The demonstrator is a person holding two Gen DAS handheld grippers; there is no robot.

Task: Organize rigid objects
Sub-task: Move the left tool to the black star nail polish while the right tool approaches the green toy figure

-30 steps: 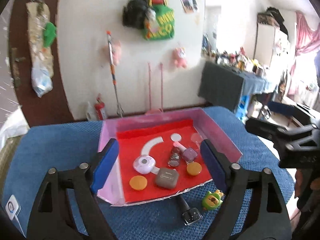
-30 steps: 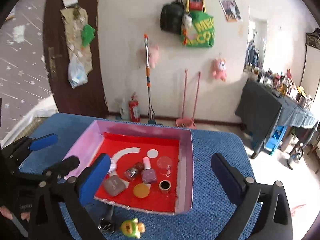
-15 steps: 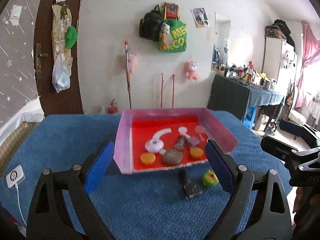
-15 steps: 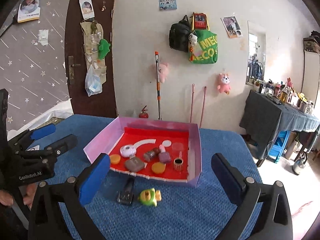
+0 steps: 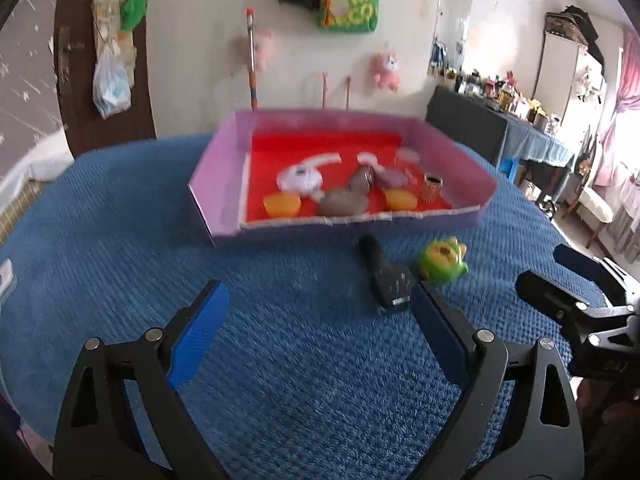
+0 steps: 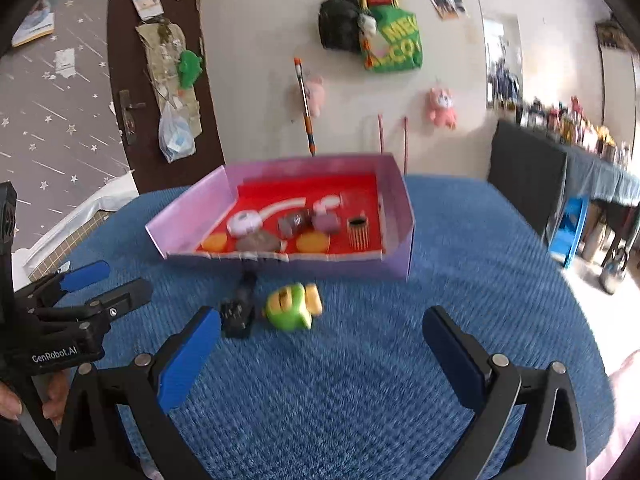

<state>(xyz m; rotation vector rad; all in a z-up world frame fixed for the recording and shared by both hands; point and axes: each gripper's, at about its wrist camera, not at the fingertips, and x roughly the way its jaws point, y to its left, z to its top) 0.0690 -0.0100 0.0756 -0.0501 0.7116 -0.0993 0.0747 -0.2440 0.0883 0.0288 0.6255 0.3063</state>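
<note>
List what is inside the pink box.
Inside the pink box: white round gadget, two orange discs, grey case, nail polish bottles, ribbed gold cylinder. Anything beneath them is hidden.

Bare blue tabletop ahead — only black gadget, green toy, then pink tray wall beyond.

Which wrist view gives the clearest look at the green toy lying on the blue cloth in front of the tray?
The right wrist view: the green toy sits near the picture's middle, larger, its yellow end showing. In the left wrist view the toy appears smaller, off to the right beside the black gadget, just beyond a blue finger pad.
</note>
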